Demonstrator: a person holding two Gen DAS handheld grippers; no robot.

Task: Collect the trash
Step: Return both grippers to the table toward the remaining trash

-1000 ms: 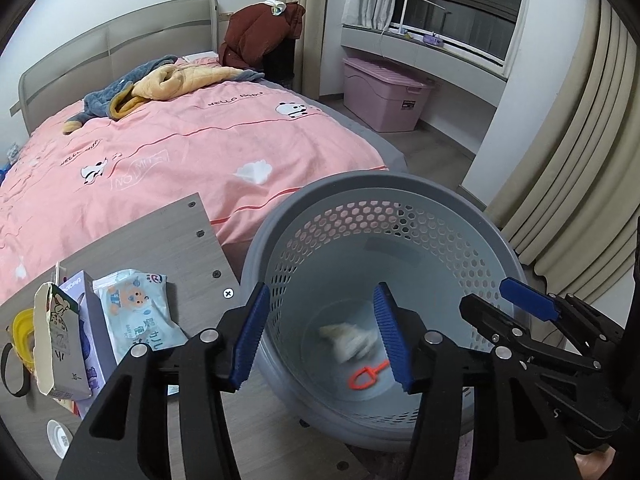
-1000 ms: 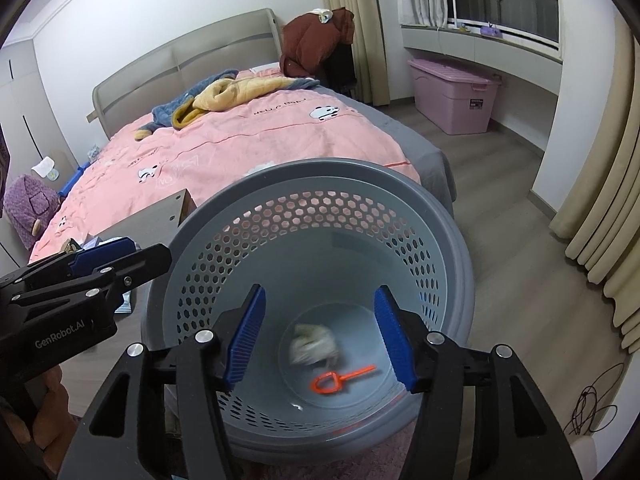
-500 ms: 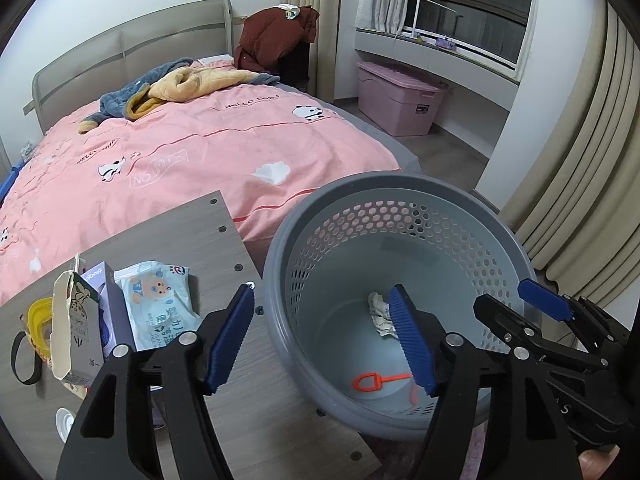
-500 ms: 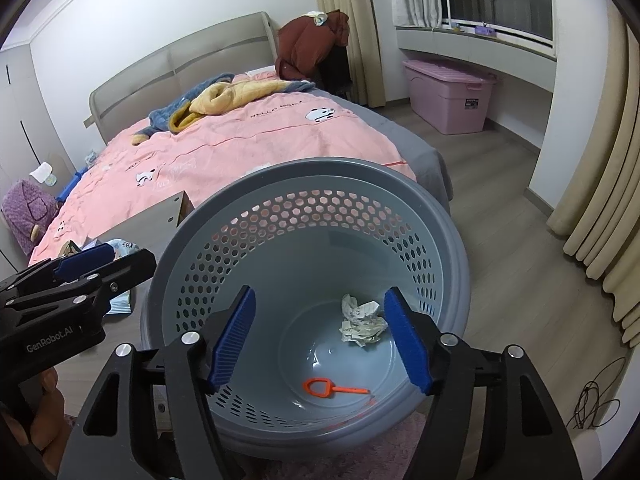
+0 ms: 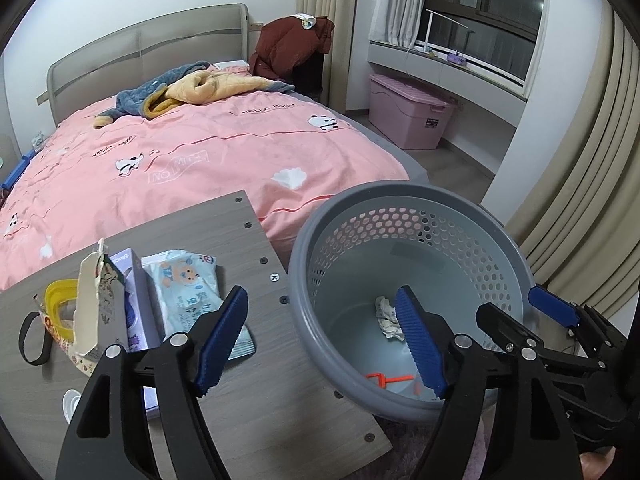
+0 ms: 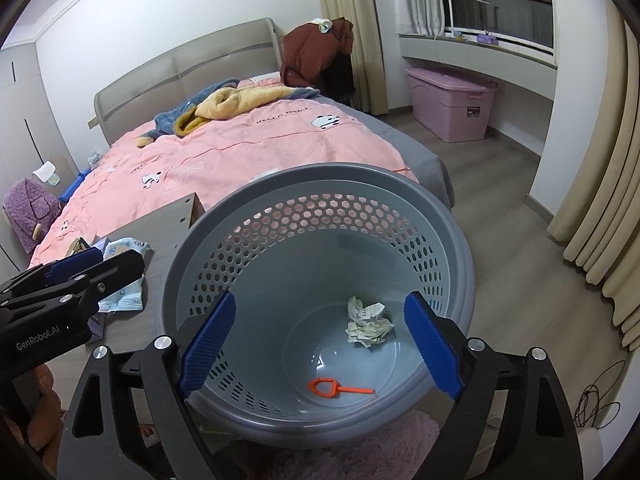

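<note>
Pink-quilted bed (image 6: 248, 148) behind; grey table (image 5: 248, 364) at its foot. Perforated grey basket (image 6: 452, 240) just beside table. Left gripper (image 5: 320, 344) and right gripper (image 6: 320, 344) above, fingers spread, empty. Crumpled paper (image 6: 368, 322) and orange scoop (image 6: 336, 389) lie on basket floor.

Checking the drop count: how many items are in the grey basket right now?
2. A crumpled paper ball lies on the basket floor toward the right; an orange plastic scoop lies nearer the front. The near wall may hide more.
</note>
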